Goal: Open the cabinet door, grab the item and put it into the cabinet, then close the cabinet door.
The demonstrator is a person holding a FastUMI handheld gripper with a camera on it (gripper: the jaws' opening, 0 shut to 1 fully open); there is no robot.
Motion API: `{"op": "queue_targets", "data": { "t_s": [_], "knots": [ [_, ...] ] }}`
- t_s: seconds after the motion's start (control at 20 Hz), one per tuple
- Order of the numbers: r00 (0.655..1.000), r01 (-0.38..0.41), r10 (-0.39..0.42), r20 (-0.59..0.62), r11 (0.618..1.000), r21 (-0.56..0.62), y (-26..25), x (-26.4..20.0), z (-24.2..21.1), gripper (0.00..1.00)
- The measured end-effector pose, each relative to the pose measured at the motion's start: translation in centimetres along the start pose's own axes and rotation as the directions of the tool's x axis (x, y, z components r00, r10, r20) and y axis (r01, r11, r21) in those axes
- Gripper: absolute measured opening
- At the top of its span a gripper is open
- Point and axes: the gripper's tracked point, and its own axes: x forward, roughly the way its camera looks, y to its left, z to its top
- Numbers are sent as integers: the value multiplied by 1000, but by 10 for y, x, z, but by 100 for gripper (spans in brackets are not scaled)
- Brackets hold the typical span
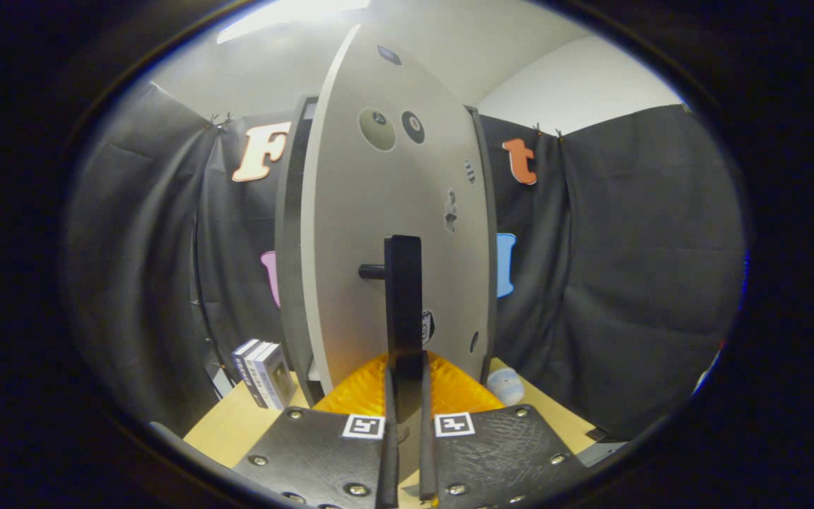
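The grey cabinet door (379, 212) stands close ahead of me, its left edge swung a little out from the dark cabinet body (288, 247). A black vertical bar handle (403, 297) sticks out from the door on a short post. My gripper (405, 375) is shut on the lower end of this handle, with one finger pressed against each side. A small blue and white box (262, 371) stands on the table left of the cabinet. A pale rounded item (506, 385) lies on the table right of the cabinet.
The wooden table (237, 424) carries the cabinet and runs under my fingers. Black cloth walls close in the booth on the left, the right and behind the cabinet.
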Motion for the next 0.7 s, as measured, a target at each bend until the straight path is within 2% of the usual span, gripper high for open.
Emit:
{"op": "queue_targets", "data": {
  "t_s": [0.45, 0.7],
  "knots": [
    [989, 151, -151, 9, 988, 17, -56, -18, 8, 11],
    [982, 190, -190, 12, 982, -1, -88, -22, 9, 11]
  ]
}}
